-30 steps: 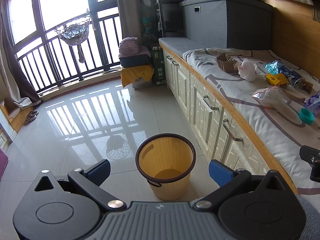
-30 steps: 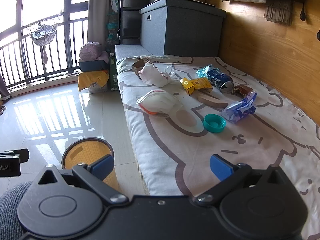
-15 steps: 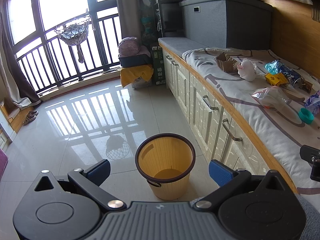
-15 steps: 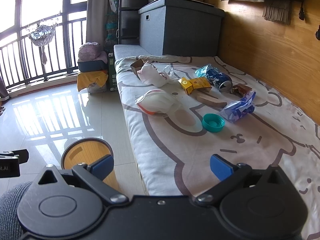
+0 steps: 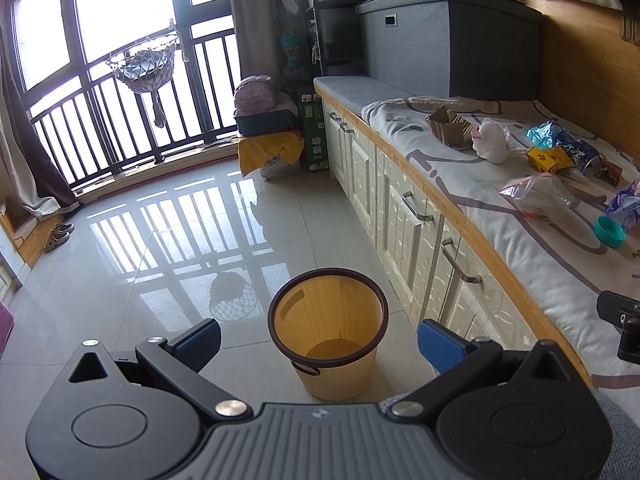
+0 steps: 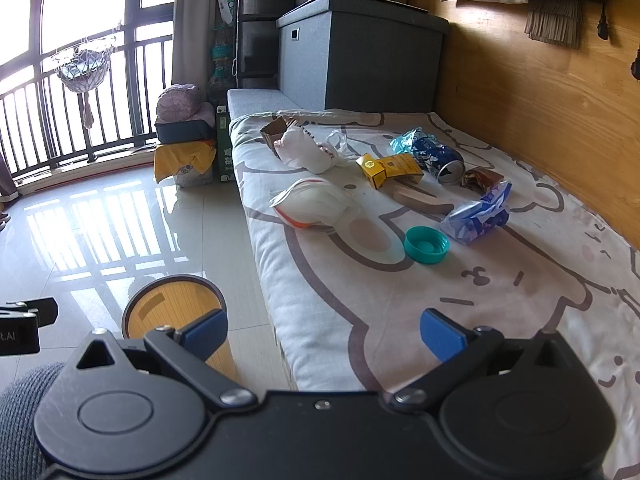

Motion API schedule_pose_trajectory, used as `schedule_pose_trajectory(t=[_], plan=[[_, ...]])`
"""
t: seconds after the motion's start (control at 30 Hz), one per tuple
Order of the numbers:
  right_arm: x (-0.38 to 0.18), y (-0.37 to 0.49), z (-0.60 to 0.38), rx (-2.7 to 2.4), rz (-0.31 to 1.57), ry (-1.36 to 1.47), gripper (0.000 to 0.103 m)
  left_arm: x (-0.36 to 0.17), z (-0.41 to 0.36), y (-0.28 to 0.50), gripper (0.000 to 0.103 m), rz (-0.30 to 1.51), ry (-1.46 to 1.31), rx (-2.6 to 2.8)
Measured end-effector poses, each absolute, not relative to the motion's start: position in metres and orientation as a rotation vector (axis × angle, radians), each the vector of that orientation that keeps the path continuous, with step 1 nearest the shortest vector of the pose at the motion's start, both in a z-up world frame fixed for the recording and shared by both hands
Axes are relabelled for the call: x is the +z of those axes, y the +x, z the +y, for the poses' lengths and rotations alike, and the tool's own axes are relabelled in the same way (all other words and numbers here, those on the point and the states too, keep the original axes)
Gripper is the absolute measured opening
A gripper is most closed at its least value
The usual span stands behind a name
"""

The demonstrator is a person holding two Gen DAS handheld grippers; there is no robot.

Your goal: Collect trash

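Standing empty on floor: yellow bin; trash on bed.

home sunroom: balcony window, cushioned storage bench, tiled floor

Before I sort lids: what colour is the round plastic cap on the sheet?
Teal; right wrist view.

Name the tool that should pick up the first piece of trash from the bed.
Right. The right tool is open and faces the bed, with the teal cap nearest ahead. The left tool is also open but points at the wastebasket on the floor.
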State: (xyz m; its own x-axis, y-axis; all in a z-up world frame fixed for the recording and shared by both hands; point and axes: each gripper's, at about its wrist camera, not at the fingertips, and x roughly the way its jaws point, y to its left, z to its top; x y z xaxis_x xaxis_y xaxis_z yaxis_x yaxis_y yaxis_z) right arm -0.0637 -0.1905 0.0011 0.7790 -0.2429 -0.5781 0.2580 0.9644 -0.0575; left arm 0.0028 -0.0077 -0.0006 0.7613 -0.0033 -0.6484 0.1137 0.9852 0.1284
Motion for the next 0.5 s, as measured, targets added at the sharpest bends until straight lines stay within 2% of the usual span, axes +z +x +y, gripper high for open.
schedule_pose_trajectory(t=[0.5], plan=[[0.0016, -0.0634, -0.1908, -0.27, 0.622, 0.025, 0.103, 0.0009, -0.0072, 0.0001, 0.103, 0.705, 0.161, -0.065]])
